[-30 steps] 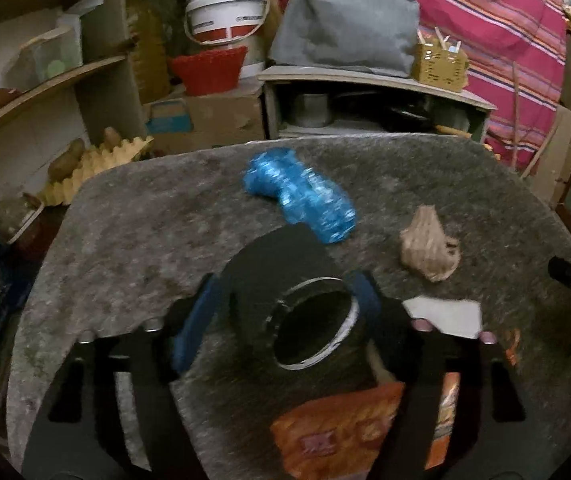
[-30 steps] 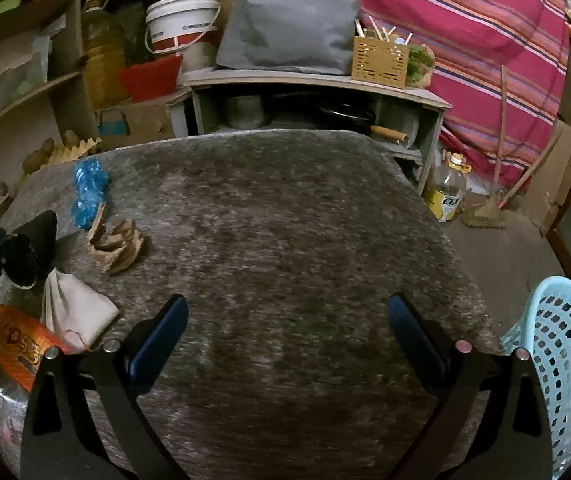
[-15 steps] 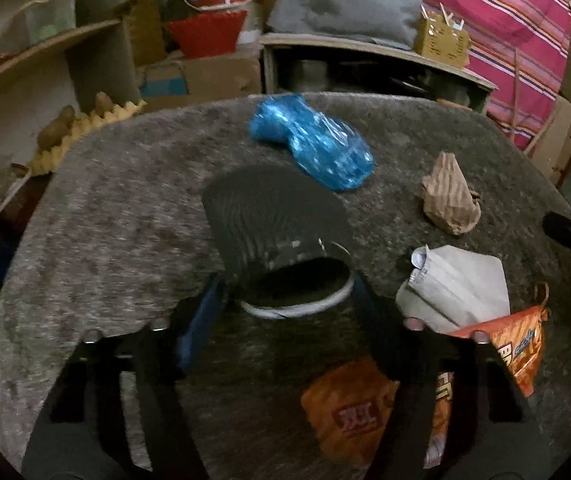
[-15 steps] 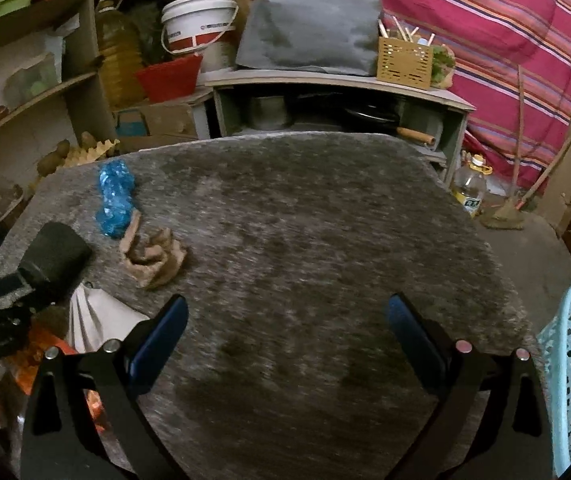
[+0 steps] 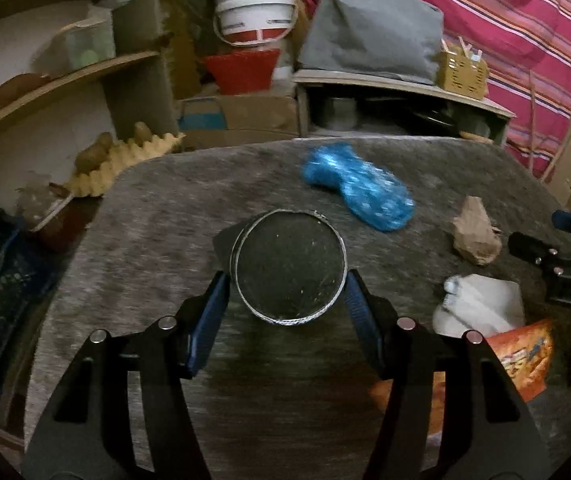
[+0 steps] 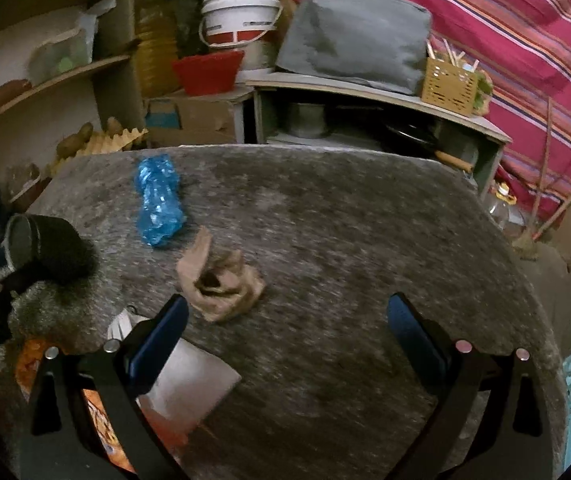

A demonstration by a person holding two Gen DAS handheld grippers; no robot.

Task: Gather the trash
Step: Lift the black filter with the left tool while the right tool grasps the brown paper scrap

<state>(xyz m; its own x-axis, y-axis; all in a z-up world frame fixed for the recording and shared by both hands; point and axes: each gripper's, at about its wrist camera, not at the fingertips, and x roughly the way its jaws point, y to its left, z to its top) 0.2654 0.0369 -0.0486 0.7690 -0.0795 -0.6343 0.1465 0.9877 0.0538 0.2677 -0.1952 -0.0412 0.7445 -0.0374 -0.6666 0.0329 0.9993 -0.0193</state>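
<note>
Now the left tool (image 5: 287, 292) grips a black cup (image 5: 288, 266) at frame centre.
Its jaws have just narrowed onto the cup's sides; the right tool (image 6: 285, 320) gapes wide, empty. On the desk (image 6: 345, 240) lie one blue bag (image 6: 159, 200), one brown paper wad (image 6: 221, 284), one white wrapper (image 5: 481, 310), one orange packet (image 5: 525, 356).

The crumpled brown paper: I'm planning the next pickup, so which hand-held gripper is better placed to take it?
Right. The right hand-held gripper is open and empty, with the brown paper just ahead by its left finger. The left hand-held gripper already clamps the black cup.
</note>
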